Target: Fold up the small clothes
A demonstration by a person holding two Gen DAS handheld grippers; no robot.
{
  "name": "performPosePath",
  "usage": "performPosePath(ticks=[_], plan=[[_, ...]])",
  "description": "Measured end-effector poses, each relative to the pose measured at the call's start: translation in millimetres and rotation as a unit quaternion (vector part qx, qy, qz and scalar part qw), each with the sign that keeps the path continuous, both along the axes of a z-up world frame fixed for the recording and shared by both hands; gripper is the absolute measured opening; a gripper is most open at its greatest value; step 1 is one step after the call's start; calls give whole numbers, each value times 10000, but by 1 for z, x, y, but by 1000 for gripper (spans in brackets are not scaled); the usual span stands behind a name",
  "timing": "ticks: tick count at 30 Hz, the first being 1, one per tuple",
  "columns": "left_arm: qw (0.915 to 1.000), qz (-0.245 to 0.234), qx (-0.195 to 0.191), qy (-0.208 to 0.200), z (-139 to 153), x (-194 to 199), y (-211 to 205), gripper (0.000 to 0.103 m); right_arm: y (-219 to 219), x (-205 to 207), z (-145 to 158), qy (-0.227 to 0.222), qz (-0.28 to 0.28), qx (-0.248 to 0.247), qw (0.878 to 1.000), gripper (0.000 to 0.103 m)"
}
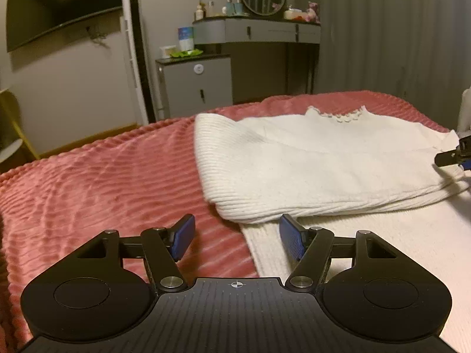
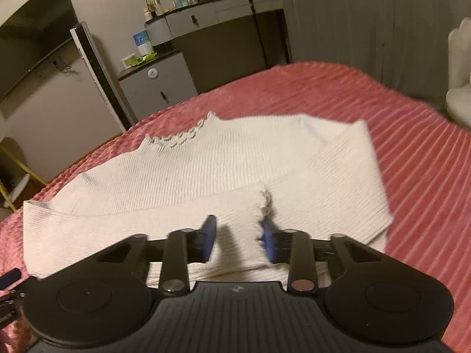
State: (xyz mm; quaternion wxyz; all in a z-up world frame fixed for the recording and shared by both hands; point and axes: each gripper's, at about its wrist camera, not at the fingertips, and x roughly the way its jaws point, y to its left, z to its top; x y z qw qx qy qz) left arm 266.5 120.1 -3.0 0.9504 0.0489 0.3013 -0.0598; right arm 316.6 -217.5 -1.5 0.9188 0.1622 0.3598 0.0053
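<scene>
Left wrist view: the left gripper [image 1: 237, 236] is wide open and holds nothing, hovering over the pink blanket [image 1: 103, 176] at the near left edge of the white sweater [image 1: 309, 158]. The sweater lies flat on the bed, collar [image 1: 338, 114] away from the camera, with one sleeve [image 1: 265, 185] already folded across the body. At the far right edge the right gripper [image 1: 453, 156] sits at the sweater's side; from here I cannot tell how its jaws stand.

Right wrist view: the right gripper [image 2: 240, 236] is open about halfway, empty, just above the sweater [image 2: 206, 170]. A scalloped cuff [image 2: 265, 203] lies just ahead of its right finger, not pinched. The left gripper [image 2: 11, 279] shows only as a dark sliver at the lower left.

Judging by this, the sleeve folds are in hand and the body fold remains. The next move likely calls for both grippers to drop to the near hem, pinch both layers, and carry them toward the collar without dragging the sleeves askew.
</scene>
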Motion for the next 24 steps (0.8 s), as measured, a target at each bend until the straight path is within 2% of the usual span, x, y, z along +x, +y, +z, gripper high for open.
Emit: performPosePath(ticks=[3,5,6,9,11,13,19,22,24], plan=[[10000,40,22,33,-2,4,-4,70,-1,2,-13,109,51,116,9999,37],[10000,77,6,55,-3,7,-5,71,2,3,-14,36,87,-13,10000,19],[9999,94,18,59,-3,8,-6,72,4,4,-11,-29,141,-144,9998,6],[9999,134,85,52,-3,12,-10,74,10,-5,4,-522,204,-672,9962,6],[9998,177,105,48,-3,14,-12,74,17,-11,16,-906,154,-1344,9867,6],[9997,215,89,78,-4,16,-13,74,13,-13,23,-1065,66,-1632,9808,6],[9995,235,166,96,-6,19,-16,74,-7,-10,18,-877,-128,-1891,9780,6],[9995,250,156,102,-5,20,-17,74,-10,-9,12,-796,-160,-2172,9728,6],[9995,263,166,90,-5,21,-17,74,-14,-8,7,-660,-155,-2149,9743,6]])
